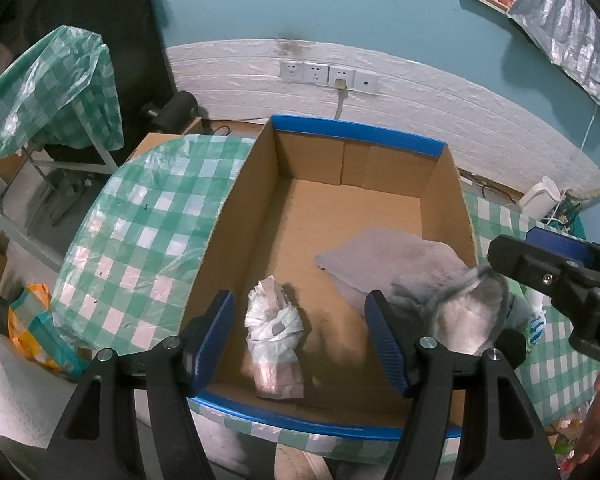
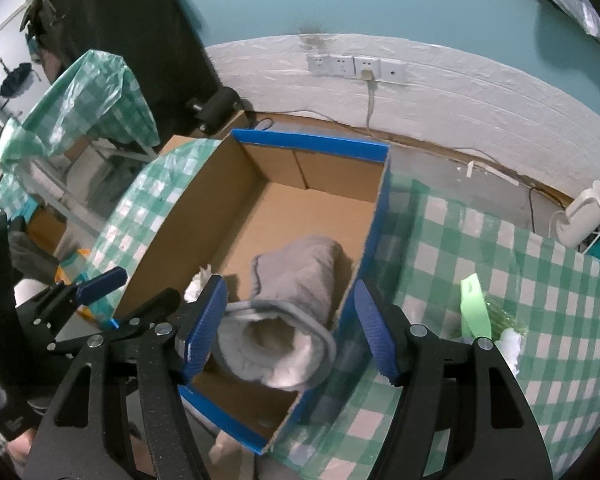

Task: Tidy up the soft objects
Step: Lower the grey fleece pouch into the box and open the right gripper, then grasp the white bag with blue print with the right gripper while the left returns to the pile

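We are working over the cardboard box (image 1: 236, 216), which sits on the checked tabletop (image 2: 500, 264); every place below is given from that box. Both tools are spread wide and grasp nothing. Our left tool (image 1: 300, 332) hangs above the box's near rim, with the crumpled white bundle (image 1: 276, 340) lying on the box floor between the lines of its fingers, long axis running from the near rim toward the far wall. Our right tool (image 2: 290, 328) stands over the box's near right corner, one finger inside the box and the other outside its right wall.

The grey fleece-lined slipper (image 2: 284, 340) lies inside the box against the right wall, its open mouth toward the near rim and its long axis running toward the far wall. It sits straight ahead of the right tool, closer to that tool's left finger, so we judge the right hand the nearer one for any nudge or regrasp. Whether that finger touches the slipper we cannot tell.

The left view shows a flat grey cloth (image 1: 380, 256) under and beyond the slipper, which the right view does not separate from it. The right view alone shows a green item (image 2: 476, 312) on the tabletop outside the right wall, perhaps next to go in.
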### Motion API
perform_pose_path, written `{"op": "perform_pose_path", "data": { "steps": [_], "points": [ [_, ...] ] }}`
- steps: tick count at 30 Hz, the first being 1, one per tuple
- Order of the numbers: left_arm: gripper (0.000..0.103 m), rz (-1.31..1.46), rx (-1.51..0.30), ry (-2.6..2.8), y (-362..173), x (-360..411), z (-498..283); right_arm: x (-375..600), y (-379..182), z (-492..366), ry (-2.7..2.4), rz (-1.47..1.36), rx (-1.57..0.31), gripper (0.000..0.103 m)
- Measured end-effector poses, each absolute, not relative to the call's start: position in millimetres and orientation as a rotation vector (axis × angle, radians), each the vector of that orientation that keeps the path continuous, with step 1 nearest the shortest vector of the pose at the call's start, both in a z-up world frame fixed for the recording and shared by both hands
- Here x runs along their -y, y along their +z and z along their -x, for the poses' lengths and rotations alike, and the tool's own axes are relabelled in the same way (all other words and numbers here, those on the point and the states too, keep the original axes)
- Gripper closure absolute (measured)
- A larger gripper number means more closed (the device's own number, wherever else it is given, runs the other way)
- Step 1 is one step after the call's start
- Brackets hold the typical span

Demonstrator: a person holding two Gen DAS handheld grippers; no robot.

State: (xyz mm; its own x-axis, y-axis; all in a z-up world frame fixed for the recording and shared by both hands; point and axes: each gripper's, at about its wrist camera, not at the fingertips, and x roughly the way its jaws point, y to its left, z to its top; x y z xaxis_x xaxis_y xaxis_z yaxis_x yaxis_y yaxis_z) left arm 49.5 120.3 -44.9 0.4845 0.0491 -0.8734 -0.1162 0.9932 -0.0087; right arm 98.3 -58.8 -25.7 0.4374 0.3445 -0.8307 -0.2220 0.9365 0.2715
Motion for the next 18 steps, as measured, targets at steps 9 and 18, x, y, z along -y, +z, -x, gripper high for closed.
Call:
{"op": "perform_pose_path", "data": {
  "steps": [9, 18],
  "points": [
    [0.034, 0.071, -1.082, 0.039, -40, -103, -48, 87, -29, -94, 0.299, -0.143, -1.062, 0.036],
    [0.034, 0.029, -1.075, 0.001, -35, -78, -45, 122, -32, -84, 0.252, -0.164, -1.06, 0.036]
  ]
}}
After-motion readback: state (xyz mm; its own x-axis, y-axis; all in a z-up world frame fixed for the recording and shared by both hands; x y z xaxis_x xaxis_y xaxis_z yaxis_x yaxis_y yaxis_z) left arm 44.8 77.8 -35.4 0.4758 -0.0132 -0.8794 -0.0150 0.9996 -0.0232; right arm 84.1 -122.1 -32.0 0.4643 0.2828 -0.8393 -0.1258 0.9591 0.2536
